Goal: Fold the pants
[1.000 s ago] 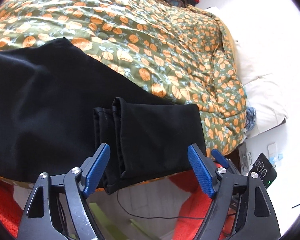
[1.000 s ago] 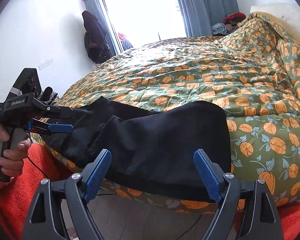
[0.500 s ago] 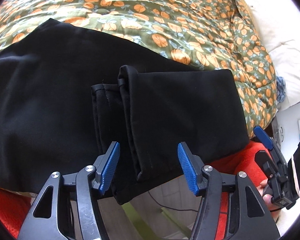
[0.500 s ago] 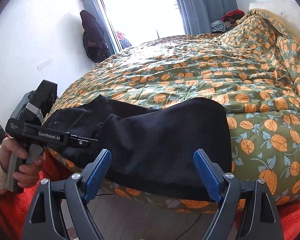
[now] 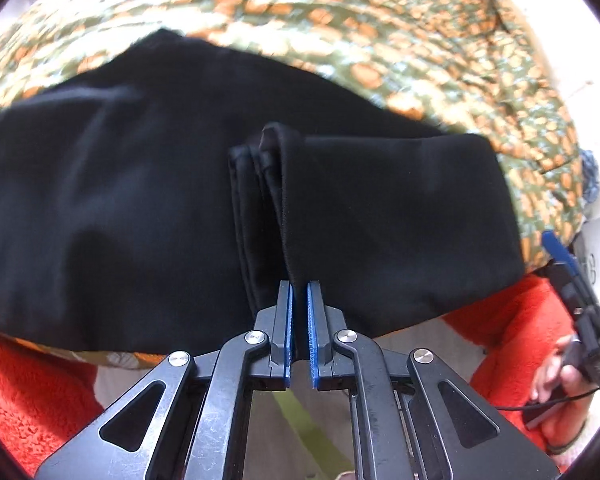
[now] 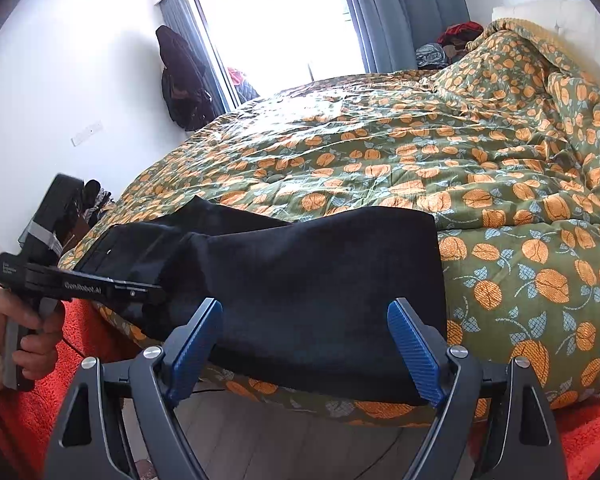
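Black pants (image 5: 148, 216) — lying on the flowered quilt (image 5: 380, 40) at the bed's edge, left gripper (image 5: 299, 300) just clamped on their hem (image 5: 286, 216), right gripper (image 6: 306, 344) gaping wide, holding nothing.

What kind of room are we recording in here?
Most likely a bedroom in a home. A bed with a green-and-orange patterned quilt fills the right wrist view, black pants lie at its near edge, and dark clothes hang on the wall beside a curtained window.
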Demonstrator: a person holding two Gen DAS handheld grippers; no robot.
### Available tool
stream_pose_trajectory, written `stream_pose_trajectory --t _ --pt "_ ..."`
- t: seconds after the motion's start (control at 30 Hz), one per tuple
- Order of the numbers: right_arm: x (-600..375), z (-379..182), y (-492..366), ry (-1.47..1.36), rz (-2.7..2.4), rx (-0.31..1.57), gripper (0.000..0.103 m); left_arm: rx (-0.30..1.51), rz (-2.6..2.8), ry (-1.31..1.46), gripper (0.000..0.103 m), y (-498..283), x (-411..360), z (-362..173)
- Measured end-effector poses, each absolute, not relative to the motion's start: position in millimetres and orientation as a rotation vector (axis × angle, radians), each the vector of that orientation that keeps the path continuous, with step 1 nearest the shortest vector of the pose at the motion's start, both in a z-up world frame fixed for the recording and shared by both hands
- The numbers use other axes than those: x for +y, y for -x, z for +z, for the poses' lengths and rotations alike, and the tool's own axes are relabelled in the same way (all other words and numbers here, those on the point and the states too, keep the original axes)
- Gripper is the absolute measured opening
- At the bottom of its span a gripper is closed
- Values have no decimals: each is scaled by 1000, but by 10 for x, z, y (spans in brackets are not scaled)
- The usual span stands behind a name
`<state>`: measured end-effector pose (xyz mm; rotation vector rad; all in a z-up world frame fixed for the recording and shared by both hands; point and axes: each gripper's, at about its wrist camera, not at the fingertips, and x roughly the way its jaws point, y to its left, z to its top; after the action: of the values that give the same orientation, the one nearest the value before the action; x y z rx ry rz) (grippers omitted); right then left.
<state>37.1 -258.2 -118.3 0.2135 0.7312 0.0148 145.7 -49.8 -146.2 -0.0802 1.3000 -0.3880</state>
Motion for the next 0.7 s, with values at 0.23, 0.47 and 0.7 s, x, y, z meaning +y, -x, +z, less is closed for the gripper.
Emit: stream_pose_trajectory --t 0.23,0.47,0.7 --pt "-2575 -1157 -355 -209 14 720 84 1146 -353 39 81 -1423 -458 -1153" --pt "-2668 -1171 -350 -251 -9 719 84 1303 -339 54 53 -1780 -580 -1522" --pt "-2999 -975 -182 -297 -138 604 84 1110 -417 44 8 -1814 -712 -958"
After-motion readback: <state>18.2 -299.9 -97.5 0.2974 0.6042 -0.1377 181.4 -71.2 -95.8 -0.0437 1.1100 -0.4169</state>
